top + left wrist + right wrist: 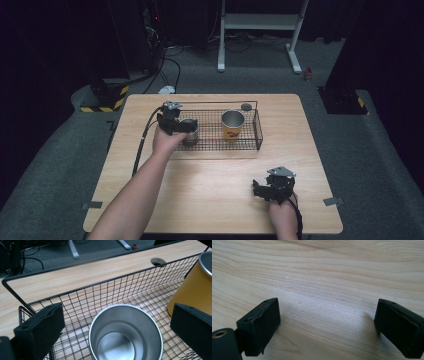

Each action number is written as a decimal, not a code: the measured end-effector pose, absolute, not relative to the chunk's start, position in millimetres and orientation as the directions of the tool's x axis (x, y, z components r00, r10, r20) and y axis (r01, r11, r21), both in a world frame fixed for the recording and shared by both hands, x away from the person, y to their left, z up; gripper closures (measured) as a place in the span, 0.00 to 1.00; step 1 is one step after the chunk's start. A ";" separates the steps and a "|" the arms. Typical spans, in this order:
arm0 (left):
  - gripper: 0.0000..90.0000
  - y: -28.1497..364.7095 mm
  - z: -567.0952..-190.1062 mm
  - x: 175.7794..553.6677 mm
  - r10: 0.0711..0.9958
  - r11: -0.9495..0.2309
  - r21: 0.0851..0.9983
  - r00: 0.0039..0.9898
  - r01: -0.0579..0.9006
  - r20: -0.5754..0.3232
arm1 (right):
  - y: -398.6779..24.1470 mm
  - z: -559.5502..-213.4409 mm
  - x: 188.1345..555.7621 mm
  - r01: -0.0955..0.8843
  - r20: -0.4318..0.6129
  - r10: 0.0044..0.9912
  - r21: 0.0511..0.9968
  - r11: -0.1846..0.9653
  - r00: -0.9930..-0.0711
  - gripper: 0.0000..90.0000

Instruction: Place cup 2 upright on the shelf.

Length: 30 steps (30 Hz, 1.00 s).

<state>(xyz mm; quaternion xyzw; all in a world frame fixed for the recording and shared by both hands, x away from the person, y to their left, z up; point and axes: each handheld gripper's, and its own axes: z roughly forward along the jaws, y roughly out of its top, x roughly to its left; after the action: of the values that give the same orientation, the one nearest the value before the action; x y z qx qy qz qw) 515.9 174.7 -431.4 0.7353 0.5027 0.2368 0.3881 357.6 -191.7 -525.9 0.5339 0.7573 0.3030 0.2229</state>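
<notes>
High view: your left tongs (186,126) hover wide over the steel cup (190,134) at the wire basket's (258,131) 9 o'clock end. Left gripper view: cup (125,333) upright, unpinched; likely light, rigid, slick, so grip the rim wall. Right gripper view: right tongs (327,327) wide, empty over bench (324,272).

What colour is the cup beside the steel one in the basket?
Yellow-orange outside with a steel rim: the cup shows best in the left gripper view, right of the steel cup.
</notes>
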 end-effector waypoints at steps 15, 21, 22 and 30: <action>0.00 180.5 -416.9 505.9 0.914 -0.166 0.840 0.400 0.517 -0.066 | -191.8 -525.9 357.7 0.673 -0.015 0.943 0.697 0.248 -0.332 0.07; 0.01 177.7 -414.3 501.7 0.906 -0.186 0.836 0.419 0.516 -0.057 | -191.6 -525.9 357.6 0.674 -0.014 0.944 0.697 0.246 -0.330 0.07; 0.01 177.4 -414.3 501.0 0.906 -0.192 0.836 0.421 0.514 -0.051 | -191.6 -525.9 357.6 0.674 -0.014 0.944 0.697 0.246 -0.330 0.07; 0.01 187.0 -423.2 490.8 0.904 -0.196 0.837 0.425 0.510 -0.047 | -191.7 -525.8 357.6 0.674 -0.013 0.943 0.696 0.247 -0.331 0.07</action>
<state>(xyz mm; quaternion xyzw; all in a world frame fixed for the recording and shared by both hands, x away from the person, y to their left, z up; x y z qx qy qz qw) 490.8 187.0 -423.2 0.7359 0.4804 0.2379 0.4137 357.6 -191.7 -525.8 0.5339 0.7576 0.3028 0.2223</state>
